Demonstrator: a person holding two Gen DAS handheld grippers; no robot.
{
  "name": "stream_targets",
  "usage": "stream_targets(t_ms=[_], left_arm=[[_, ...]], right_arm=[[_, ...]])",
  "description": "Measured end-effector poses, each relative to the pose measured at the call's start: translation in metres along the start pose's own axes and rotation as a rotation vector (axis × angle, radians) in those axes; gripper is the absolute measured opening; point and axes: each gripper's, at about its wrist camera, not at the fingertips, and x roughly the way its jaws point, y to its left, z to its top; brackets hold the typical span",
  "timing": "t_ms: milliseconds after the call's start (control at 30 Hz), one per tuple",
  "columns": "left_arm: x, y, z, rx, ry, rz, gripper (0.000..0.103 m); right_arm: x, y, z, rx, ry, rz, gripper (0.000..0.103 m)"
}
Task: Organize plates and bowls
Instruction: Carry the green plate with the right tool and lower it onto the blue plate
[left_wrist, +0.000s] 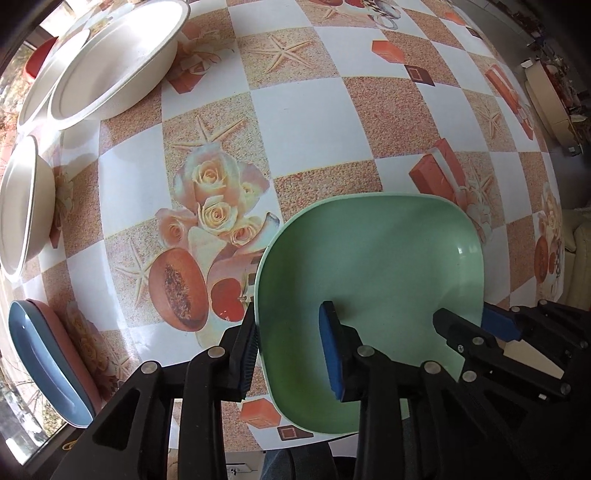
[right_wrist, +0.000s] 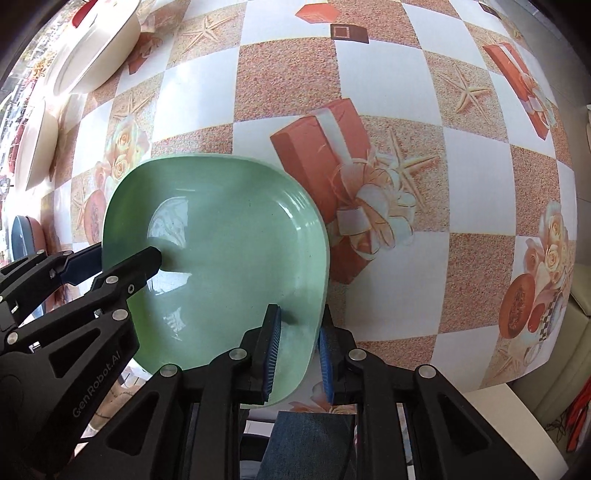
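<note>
- Left wrist view alone shows the blue plate (left_wrist: 44, 354) stacked on a pink plate (left_wrist: 70, 343) at lower left, with white bowls (left_wrist: 114, 62) at upper left.
- Green plate (left_wrist: 373, 254) lies at the table's (left_wrist: 306, 110) near edge, lower centre.
- Left gripper (left_wrist: 291, 350) straddles its left rim, fingers apart; right gripper (right_wrist: 301, 354) straddles its right rim, not clamped.
- Right wrist view shows bare tablecloth on the right.

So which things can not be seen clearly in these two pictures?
- Blue plate and the pink plate under it: left wrist view, cut off at the fisheye edge.
- Red object: hidden behind the white bowls.
- Green plate, near rim: covered by both grippers' fingers.
</note>
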Motion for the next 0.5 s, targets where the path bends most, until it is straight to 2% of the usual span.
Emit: stream_targets(t_ms=[100, 167, 333, 500], left_arm=[[-0.005, -0.007, 0.000, 0.012, 0.005, 0.000, 0.035], [-0.005, -0.005, -0.001, 0.023, 0.010, -0.002, 0.035], [-0.030, -0.011, -0.011, 0.033, -0.007, 0.008, 0.035], [-0.043, -0.008, -0.020, 0.027, -0.026, 0.016, 0.035]], right_arm=[[0.001, 0.000, 0.002, 0.011, 0.001, 0.012, 0.022], [0.005, -0.015, 0.005, 0.015, 0.008, 0.009, 0.022], [-0.010, -0.027, 0.014, 0.020, 0.031, 0.029, 0.021], [-0.011, -0.018, 0.009, 0.009, 0.046, 0.034, 0.021]])
